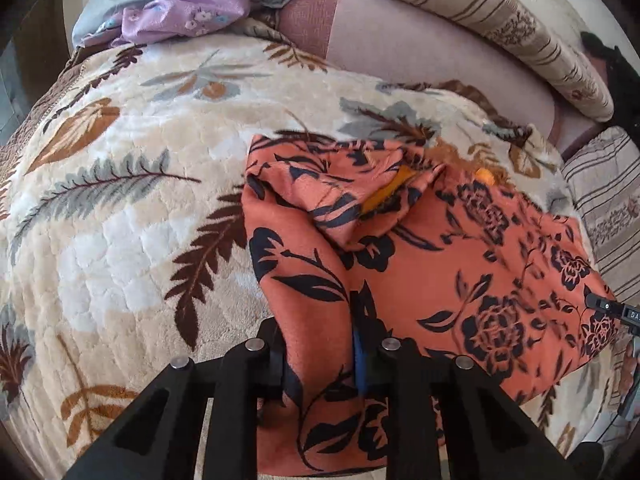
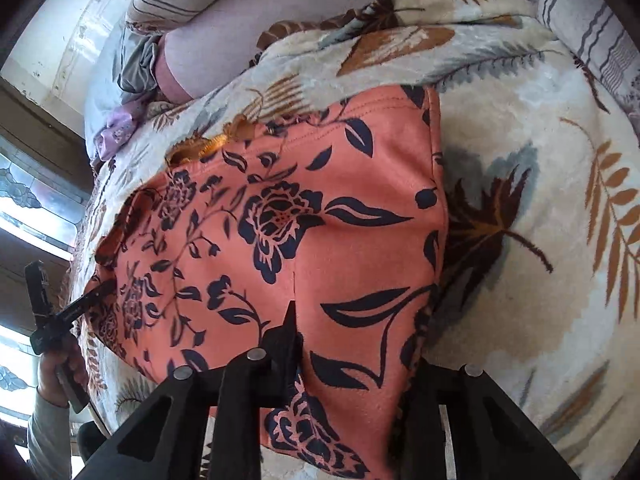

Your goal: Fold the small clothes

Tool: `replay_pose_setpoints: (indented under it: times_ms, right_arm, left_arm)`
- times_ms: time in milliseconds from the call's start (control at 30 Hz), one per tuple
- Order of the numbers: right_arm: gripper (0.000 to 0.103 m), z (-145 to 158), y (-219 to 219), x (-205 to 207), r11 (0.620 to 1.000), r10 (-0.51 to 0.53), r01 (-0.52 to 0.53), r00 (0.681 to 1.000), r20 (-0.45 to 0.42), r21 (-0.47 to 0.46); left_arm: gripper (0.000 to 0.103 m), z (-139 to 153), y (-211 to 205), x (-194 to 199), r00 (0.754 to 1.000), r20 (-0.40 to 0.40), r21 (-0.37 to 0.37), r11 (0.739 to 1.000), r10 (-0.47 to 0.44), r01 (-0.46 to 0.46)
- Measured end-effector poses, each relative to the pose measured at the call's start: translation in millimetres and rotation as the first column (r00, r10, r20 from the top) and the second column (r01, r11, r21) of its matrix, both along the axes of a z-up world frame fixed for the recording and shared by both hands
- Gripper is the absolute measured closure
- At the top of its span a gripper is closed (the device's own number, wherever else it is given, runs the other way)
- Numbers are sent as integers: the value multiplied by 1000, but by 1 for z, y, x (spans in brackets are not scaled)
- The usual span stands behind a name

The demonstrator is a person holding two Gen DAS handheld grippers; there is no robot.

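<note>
On the bed, over the leaf-patterned blanket [image 1: 120, 208], lies the orange garment [image 1: 420, 264] with dark flowers, near the side where the striped pillows [image 1: 500, 28] rest. It is not flat: the far part is bunched and a yellow lining shows in a fold.

The left claw [image 1: 324, 360] holds the near edge of the garment; cloth passes between its two fingers and hangs over them, so it is closed on the fabric. The right claw [image 2: 352, 364] also has cloth draped between and over its fingers, and I judge that it grips another part of the near edge, although the right finger is mostly hidden under the fabric. In the right wrist view the left claw appears at the garment's left border, held by the person's hand [image 2: 56, 376].

The step in hand seems to be an early one: both claws hold one edge, ready to lift or to spread the piece. The next move calls for pulling the two claws apart to make the edge straight, then carrying it toward the far edge so that the halves meet evenly. Care is needed because the bunched part may fold crookedly.
</note>
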State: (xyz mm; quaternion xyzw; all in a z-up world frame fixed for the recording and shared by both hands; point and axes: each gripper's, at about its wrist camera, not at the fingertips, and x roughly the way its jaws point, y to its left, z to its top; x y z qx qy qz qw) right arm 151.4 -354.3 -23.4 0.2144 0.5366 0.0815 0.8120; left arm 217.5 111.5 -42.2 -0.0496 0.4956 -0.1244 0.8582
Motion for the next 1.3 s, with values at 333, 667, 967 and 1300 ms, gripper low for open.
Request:
replay_pose_setpoints:
  times_ms: [333, 667, 967, 1300]
  right_arm:
    - [68, 7, -3, -130, 999, 40, -39, 997, -58, 19]
    - [32, -5, -60, -139, 981, -163, 159, 986, 26, 107]
    - [32, -28, -47, -55, 982, -183, 185, 982, 55, -47]
    - [80, -32, -33, -40, 981, -126, 133, 990, 56, -143]
  left_arm:
    - [45, -17, 38, -137, 999, -35, -1, 1000, -16, 16]
    - [42, -8, 71, -119, 997, 24, -14, 997, 79, -78]
    - [42, -23, 46, -43, 999, 19, 21, 999, 39, -39]
    - [49, -30, 43, -17, 999, 30, -12, 999, 43, -43]
